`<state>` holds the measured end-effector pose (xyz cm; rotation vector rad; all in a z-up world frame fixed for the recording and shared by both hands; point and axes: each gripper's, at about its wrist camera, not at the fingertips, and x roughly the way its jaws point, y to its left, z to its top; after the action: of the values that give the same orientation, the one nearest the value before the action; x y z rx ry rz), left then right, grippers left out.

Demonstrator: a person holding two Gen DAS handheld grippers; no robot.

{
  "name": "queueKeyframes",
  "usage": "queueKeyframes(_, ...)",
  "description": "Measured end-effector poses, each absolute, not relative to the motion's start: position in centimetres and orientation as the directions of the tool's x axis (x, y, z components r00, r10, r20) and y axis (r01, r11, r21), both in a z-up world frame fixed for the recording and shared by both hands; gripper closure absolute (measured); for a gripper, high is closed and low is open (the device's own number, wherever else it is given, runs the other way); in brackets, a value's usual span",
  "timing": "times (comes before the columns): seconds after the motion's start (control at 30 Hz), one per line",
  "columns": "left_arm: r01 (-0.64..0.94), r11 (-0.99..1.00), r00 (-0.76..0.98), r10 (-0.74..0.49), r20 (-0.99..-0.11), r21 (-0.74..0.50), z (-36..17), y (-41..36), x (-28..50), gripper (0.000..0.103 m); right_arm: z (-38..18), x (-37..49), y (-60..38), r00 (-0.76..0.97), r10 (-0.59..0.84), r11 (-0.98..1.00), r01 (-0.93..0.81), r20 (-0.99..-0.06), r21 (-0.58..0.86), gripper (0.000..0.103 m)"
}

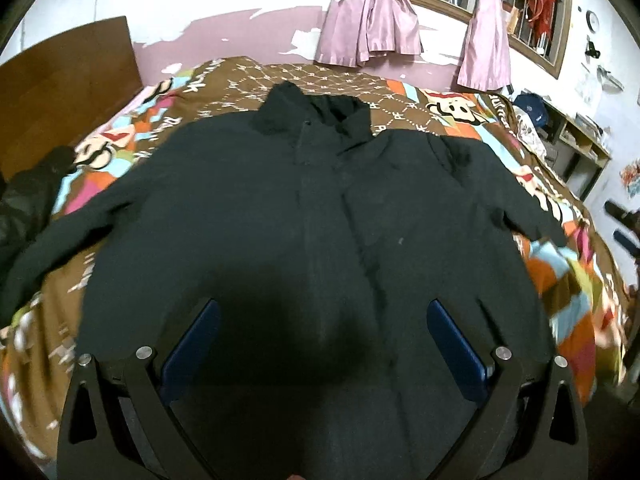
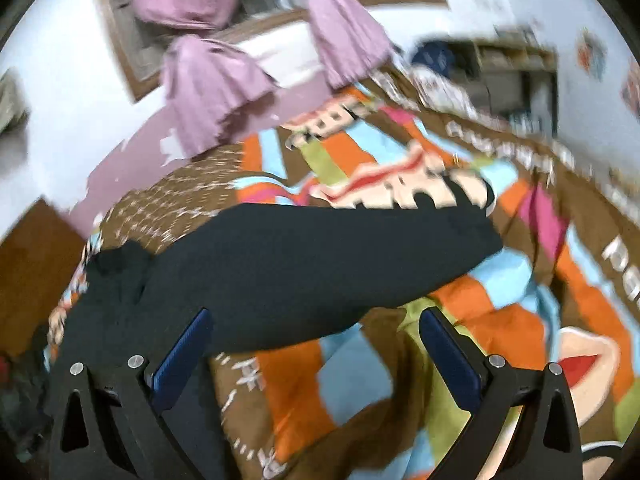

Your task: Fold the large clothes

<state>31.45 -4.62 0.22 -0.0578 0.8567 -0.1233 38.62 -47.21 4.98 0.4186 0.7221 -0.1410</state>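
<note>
A large black hooded jacket (image 1: 280,208) lies spread front up on the bed, hood toward the far wall, sleeves out to both sides. My left gripper (image 1: 323,308) is open and empty above the jacket's lower middle. In the right wrist view the jacket's right sleeve (image 2: 320,252) stretches across the patterned cover, cuff toward the right. My right gripper (image 2: 315,316) is open and empty, hovering just above the sleeve's near edge. That view is blurred. The right gripper also shows at the far right of the left wrist view (image 1: 624,220).
The bed has a brown, orange and blue patterned cover (image 1: 560,280). A wooden headboard (image 1: 60,76) stands at left, with another dark garment (image 1: 28,204) beside it. Pink curtains (image 1: 372,28) hang on the far wall. A shelf unit (image 1: 576,140) stands at right.
</note>
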Motion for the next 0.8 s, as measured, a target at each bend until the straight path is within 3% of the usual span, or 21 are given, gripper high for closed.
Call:
queueKeyframes(0.2,0.136,0.983,0.655,-0.181,-0.733,-0.121,-1.5,-8.9,38.2,0.002,-0.7,42.0,-54.8,0.723,0.112,0.734,0.403,-0.682,0.547,0.0)
queueKeyframes(0.47,0.188,0.971,0.649,-0.235,-0.723,-0.146,-4.8,-14.8,46.4,0.002,-5.5,46.2,-57.5,0.641,0.1,0.685,0.51,-0.761,0.52,0.0)
queueKeyframes(0.6,0.182,0.964,0.632,-0.265,-0.728,-0.194,-6.1,-16.6,49.4,0.002,-6.4,47.2,-58.2,0.669,0.115,0.651,0.508,-0.735,0.564,0.003)
queueKeyframes(0.63,0.181,0.963,0.628,-0.269,-0.73,-0.199,-6.2,-17.1,49.9,0.002,-6.6,47.2,-58.4,0.671,0.115,0.642,0.513,-0.733,0.57,0.007)
queueKeyframes(0.7,0.181,0.963,0.619,-0.268,-0.738,-0.198,-7.0,-17.9,50.8,0.002,-7.1,47.1,-58.7,0.669,0.109,0.621,0.532,-0.735,0.576,0.038)
queueKeyframes(0.73,0.182,0.965,0.61,-0.261,-0.748,-0.188,-7.6,-18.3,51.2,0.002,-7.4,46.9,-59.1,0.669,0.108,0.601,0.545,-0.735,0.584,0.044)
queueKeyframes(0.8,0.183,0.969,0.589,-0.244,-0.77,-0.166,-8.6,-19.2,51.7,0.002,-7.8,46.4,-60.0,0.691,0.116,0.556,0.55,-0.713,0.623,0.078)
